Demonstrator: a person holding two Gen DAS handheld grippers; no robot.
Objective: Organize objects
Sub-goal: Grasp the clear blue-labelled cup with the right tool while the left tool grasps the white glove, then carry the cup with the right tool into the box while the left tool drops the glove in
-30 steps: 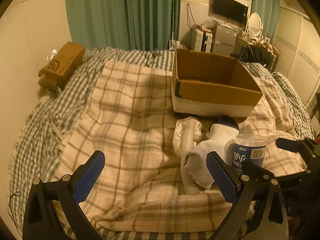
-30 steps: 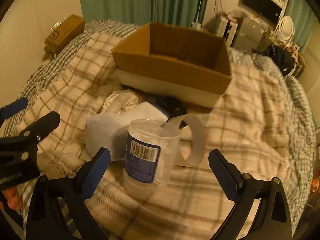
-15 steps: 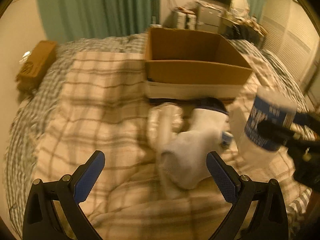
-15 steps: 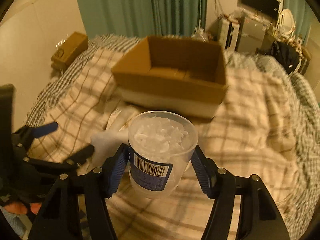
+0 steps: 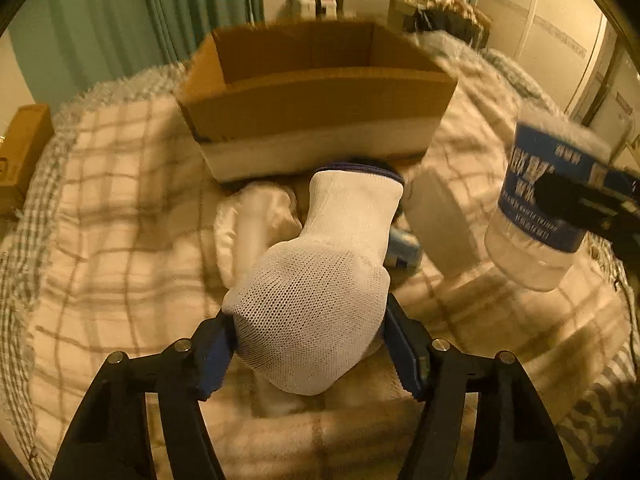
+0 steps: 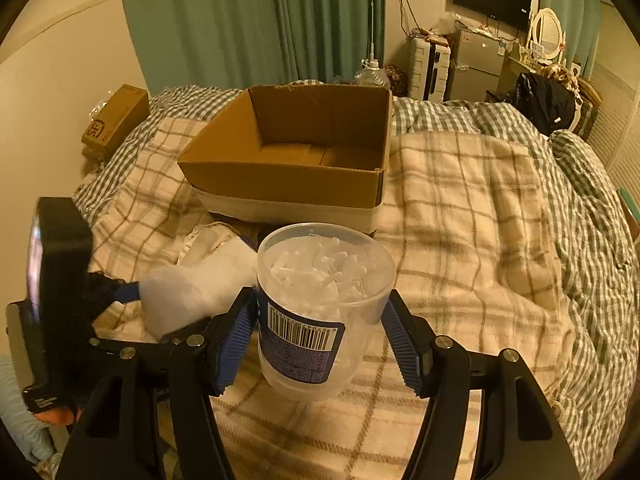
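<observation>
The plastic cup (image 6: 325,312) is clamped in your right gripper (image 6: 322,344), clear of the blanket (image 6: 472,240); your left gripper (image 5: 308,348) pinches the white sock (image 5: 316,300). Transport appears underway: carry both forward over the cardboard box (image 6: 280,190), then release.

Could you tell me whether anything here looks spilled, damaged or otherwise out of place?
Nothing looks spilled or damaged. The clear tub is upright in the right gripper, its white contents inside. The left gripper grips the white sock. Some things lie loose on the blanket beside the cardboard box, which holds nothing visible.
</observation>
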